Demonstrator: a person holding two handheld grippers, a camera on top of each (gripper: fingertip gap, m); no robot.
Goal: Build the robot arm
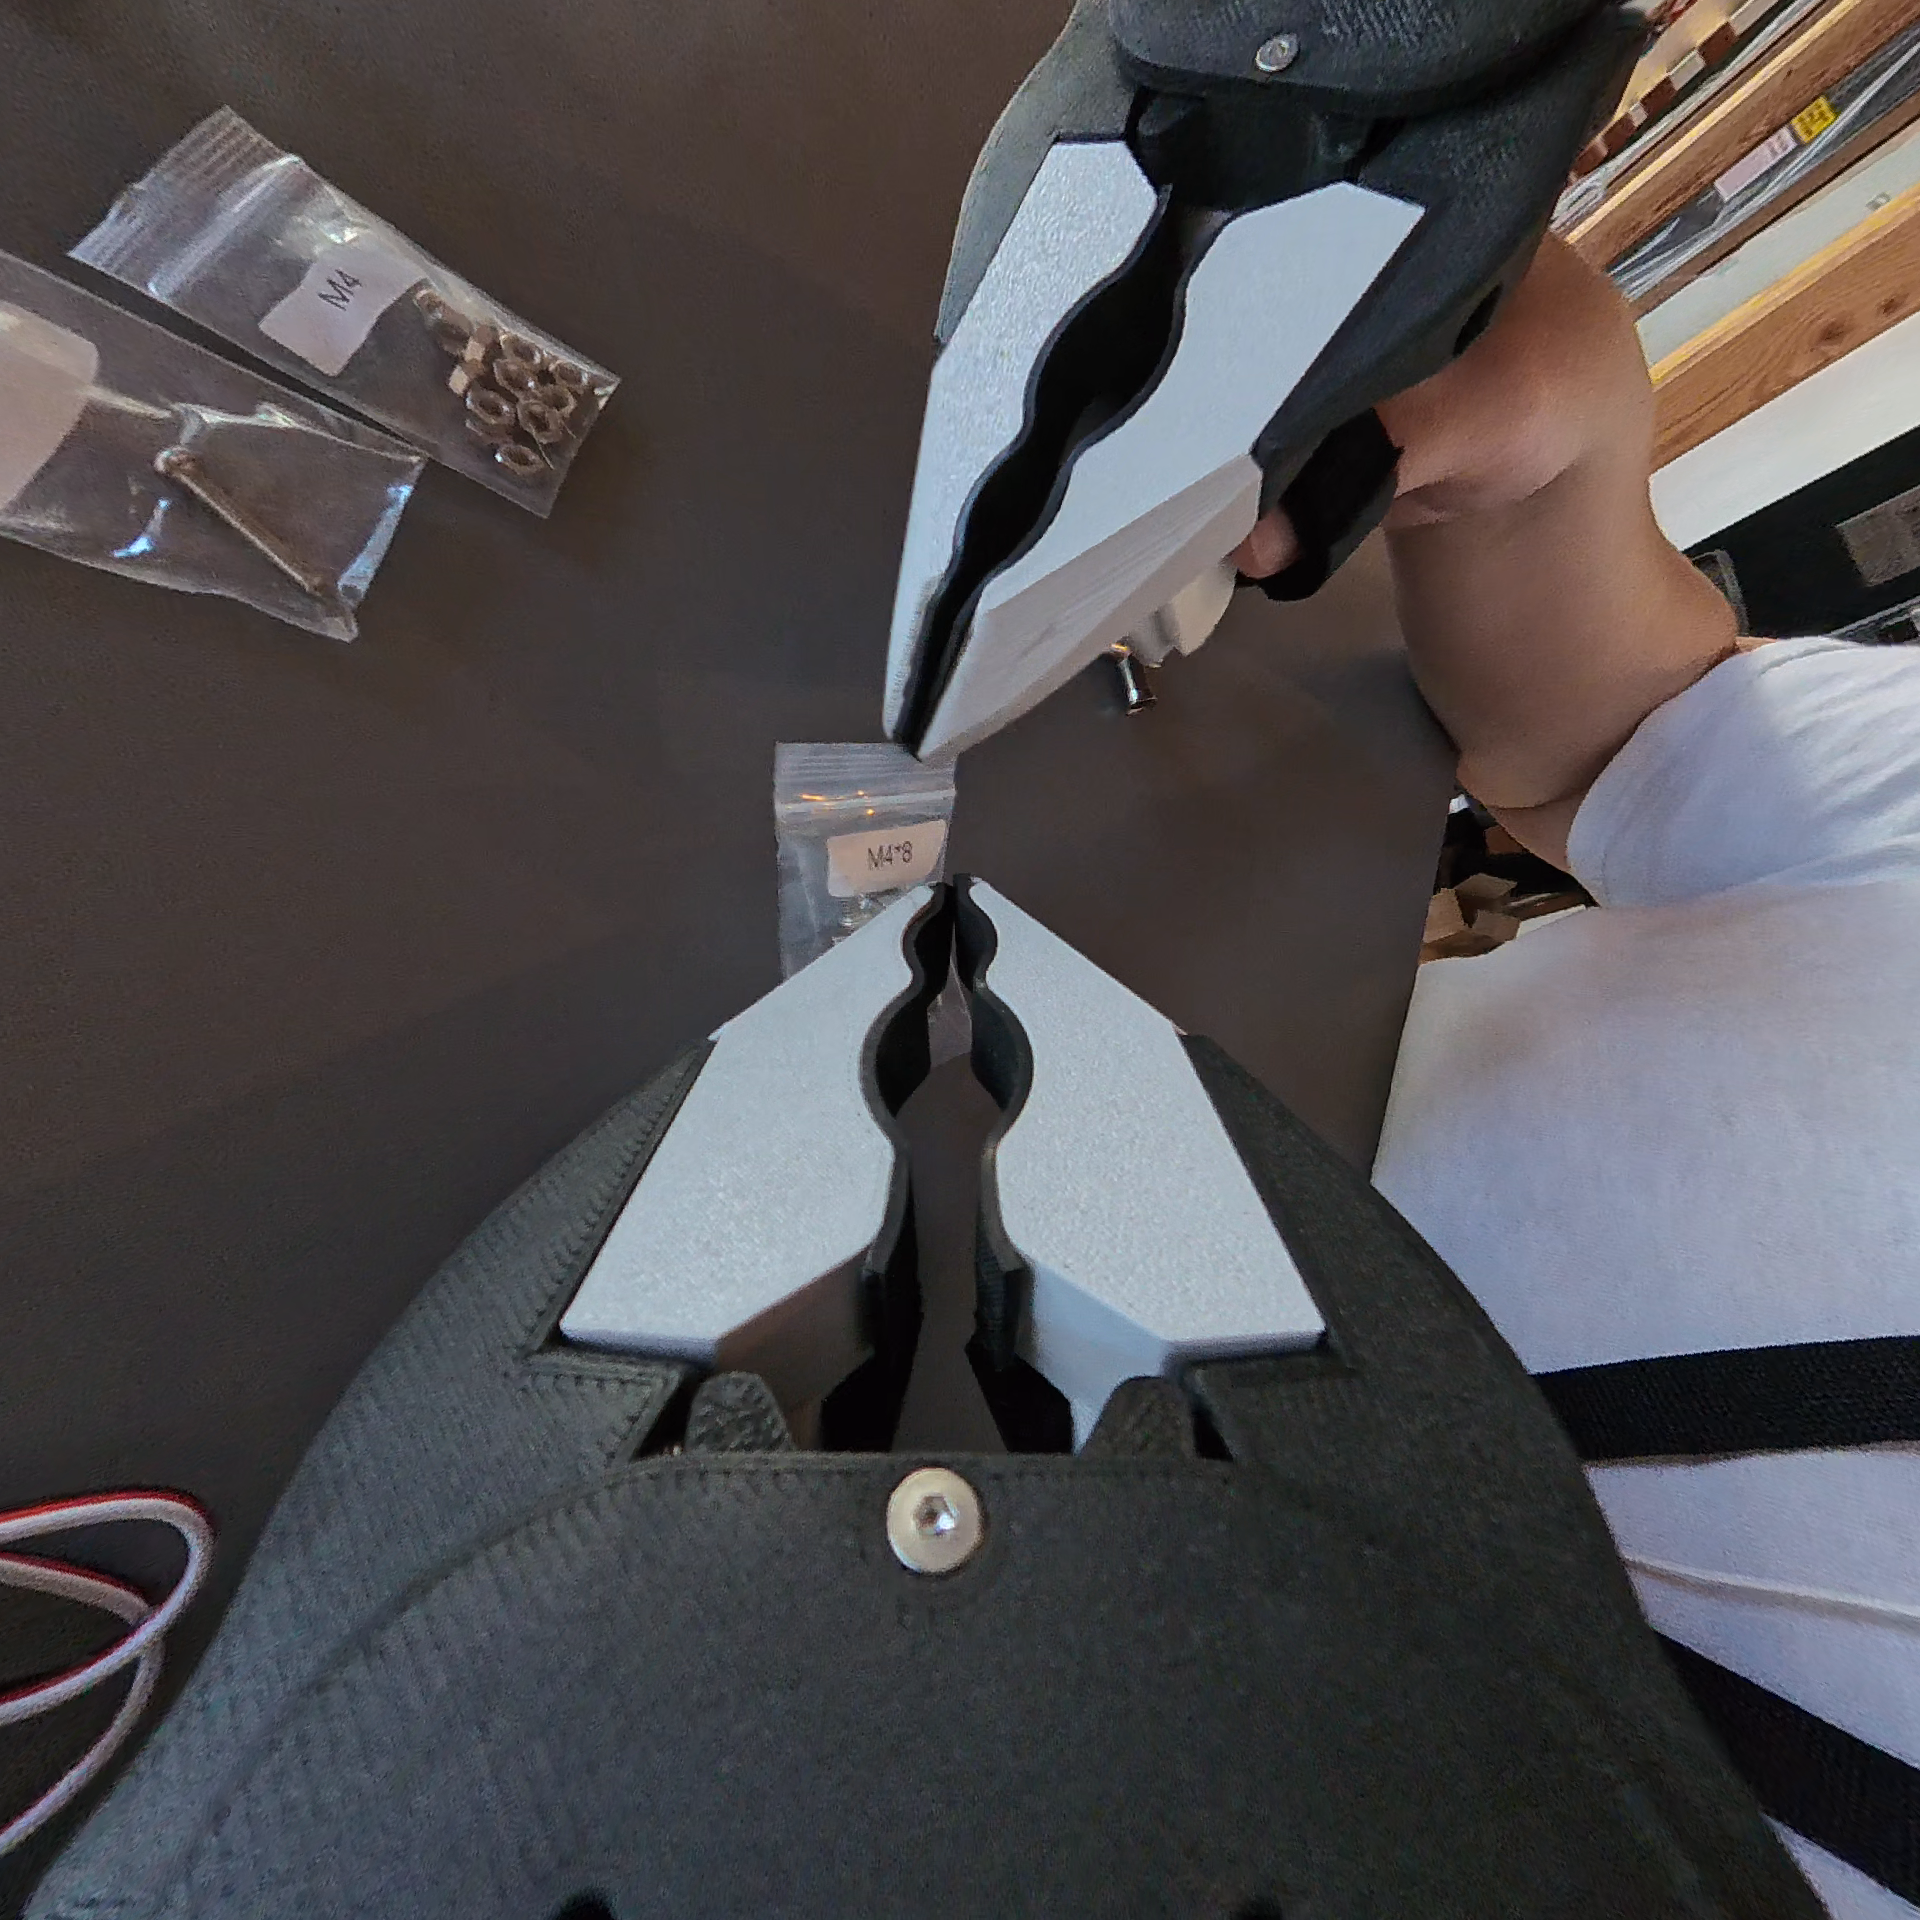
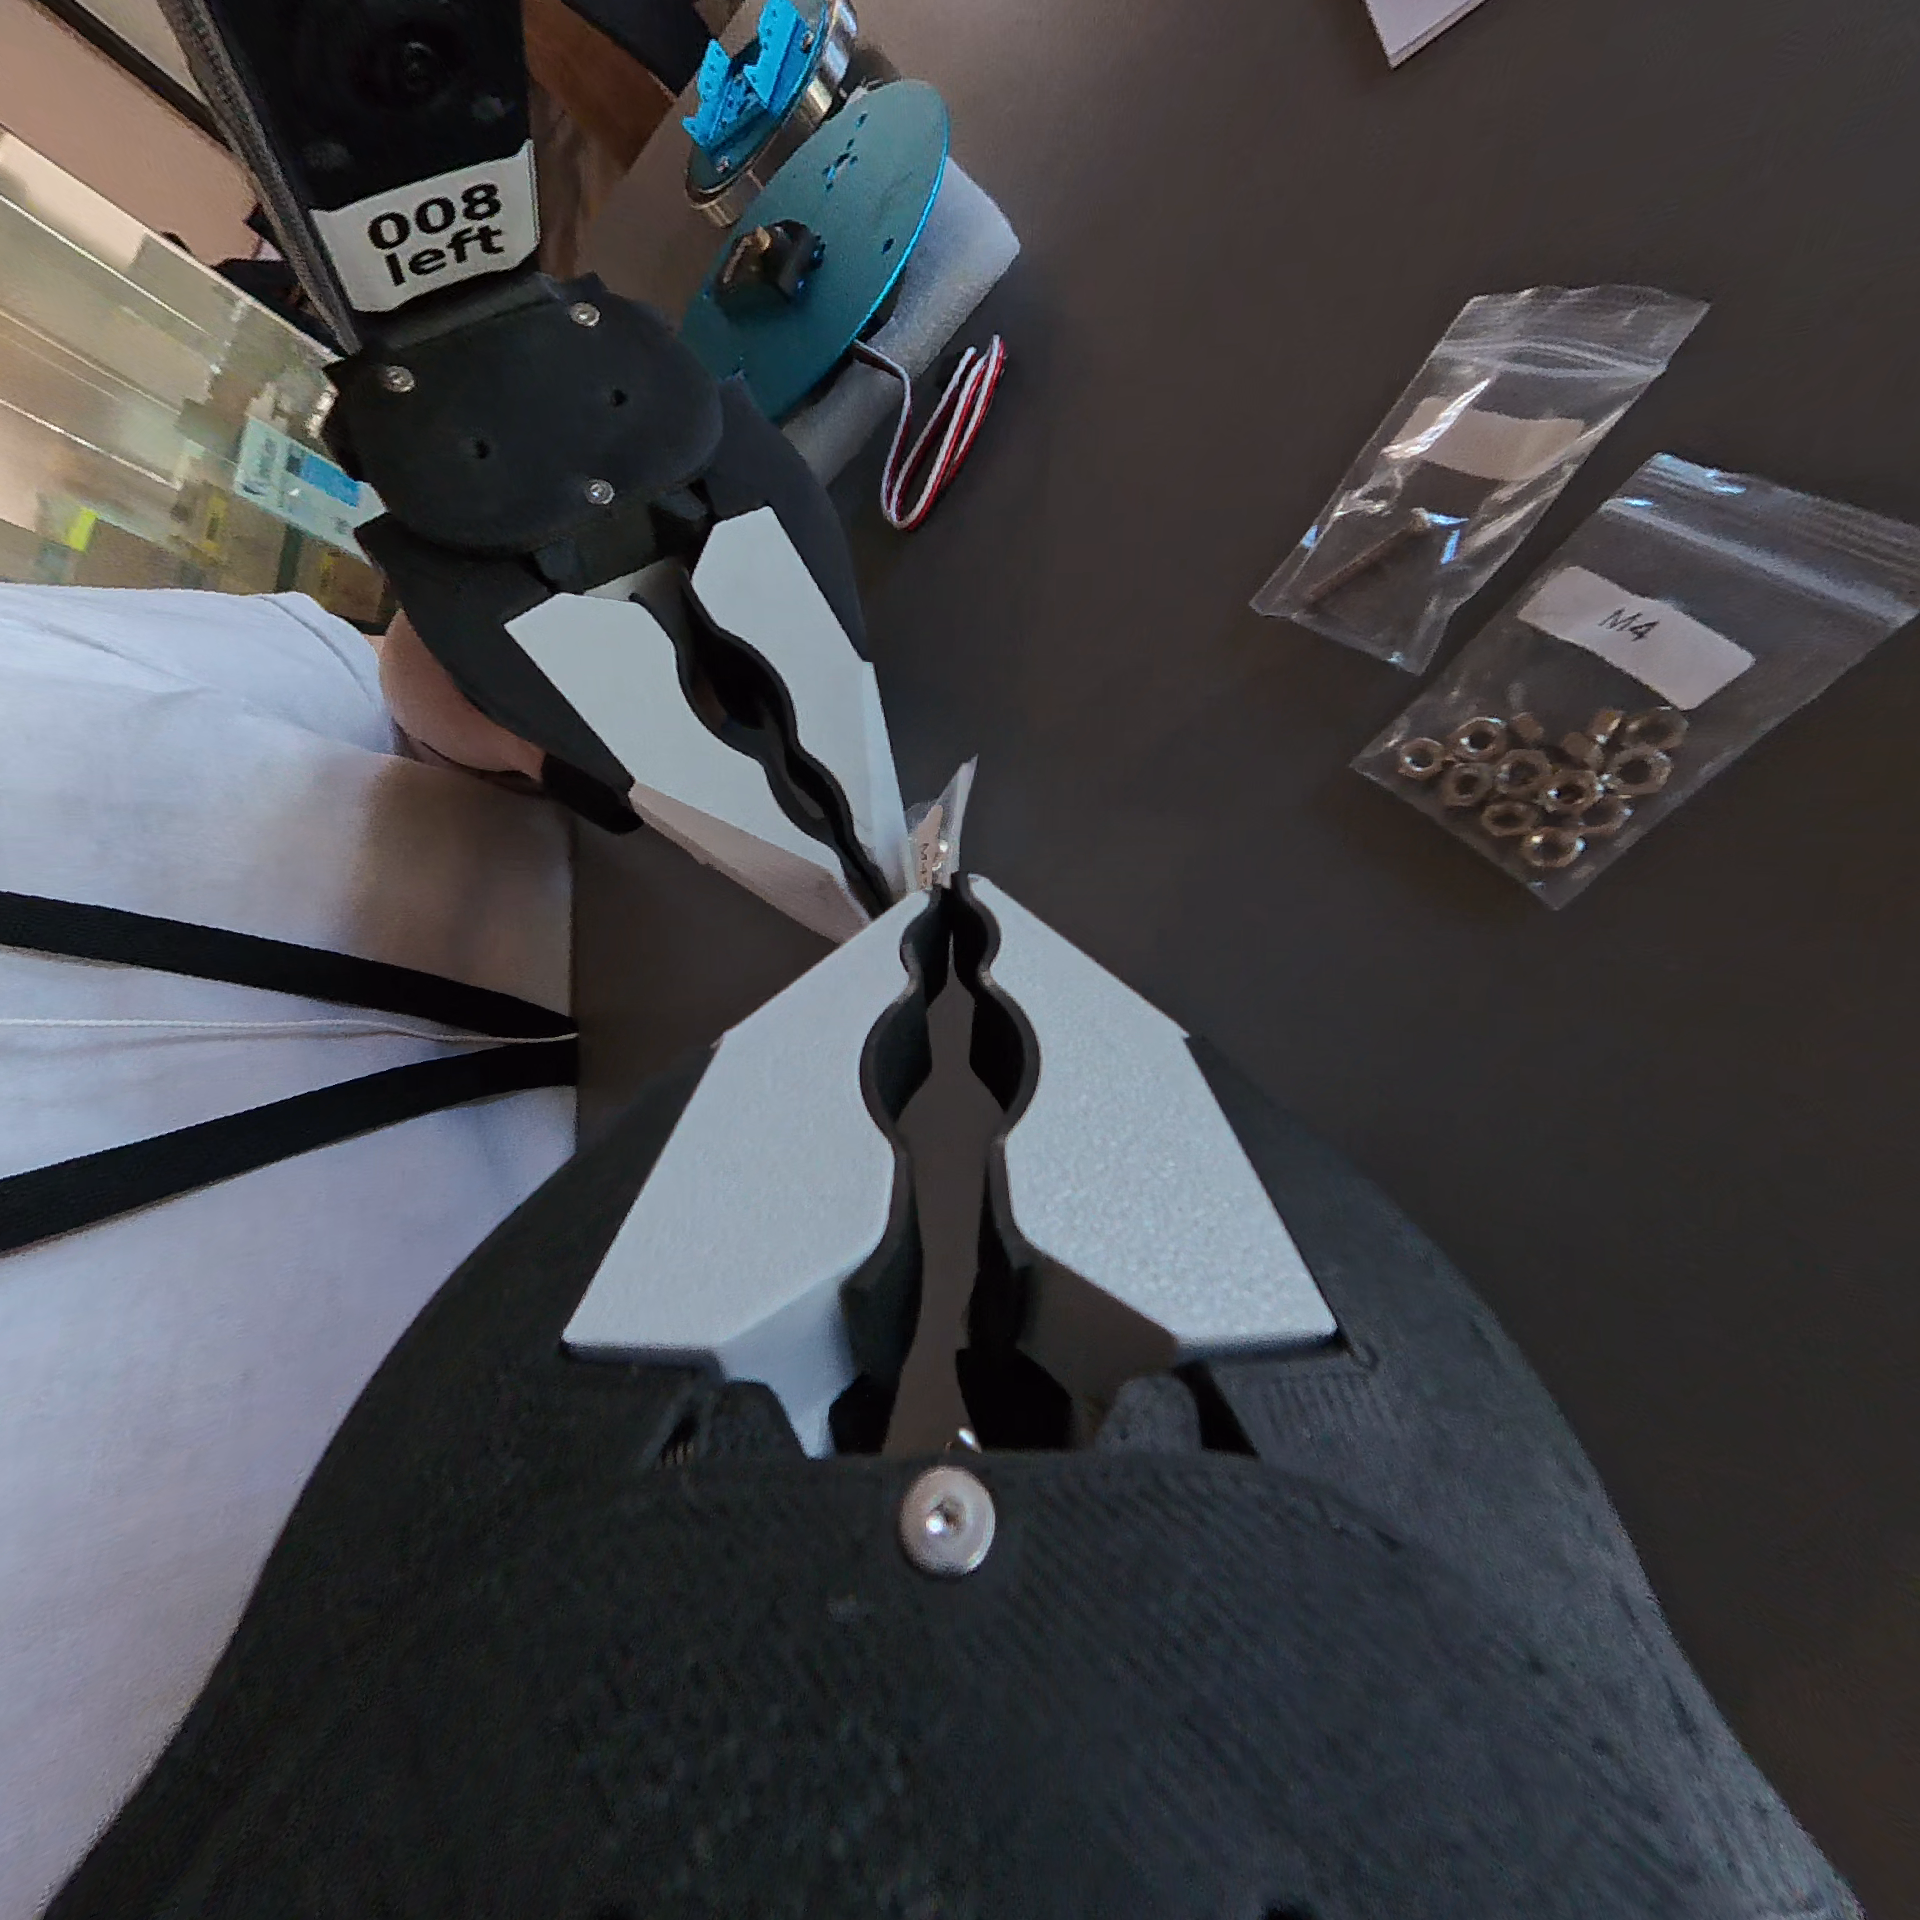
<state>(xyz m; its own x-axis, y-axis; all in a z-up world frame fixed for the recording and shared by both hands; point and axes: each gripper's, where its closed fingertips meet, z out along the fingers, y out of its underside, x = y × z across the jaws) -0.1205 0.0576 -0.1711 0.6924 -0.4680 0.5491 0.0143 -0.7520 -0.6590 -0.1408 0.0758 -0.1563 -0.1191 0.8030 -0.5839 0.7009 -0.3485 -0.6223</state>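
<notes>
A small clear zip bag of screws (image 1: 862,821) with a white label is held above the dark table (image 1: 520,935). My left gripper (image 1: 953,888) is shut on the bag's lower part. My right gripper (image 1: 914,740) comes in from the upper right and is shut on the bag's top edge. In the right wrist view the bag (image 2: 943,821) shows edge-on, pinched at the tips of my right gripper (image 2: 953,883), with my left gripper (image 2: 883,891) meeting it from the upper left. The screws inside are mostly hidden by the fingers.
A zip bag of nuts (image 1: 478,384) and a zip bag with a long screw (image 1: 208,499) lie on the table to the left. Red and white wires (image 2: 951,426) lead to a blue disc assembly (image 2: 821,260) on grey foam. A person in a white shirt (image 1: 1662,1143) stands at the table edge. Less than 4 cm separates the two grippers' tips.
</notes>
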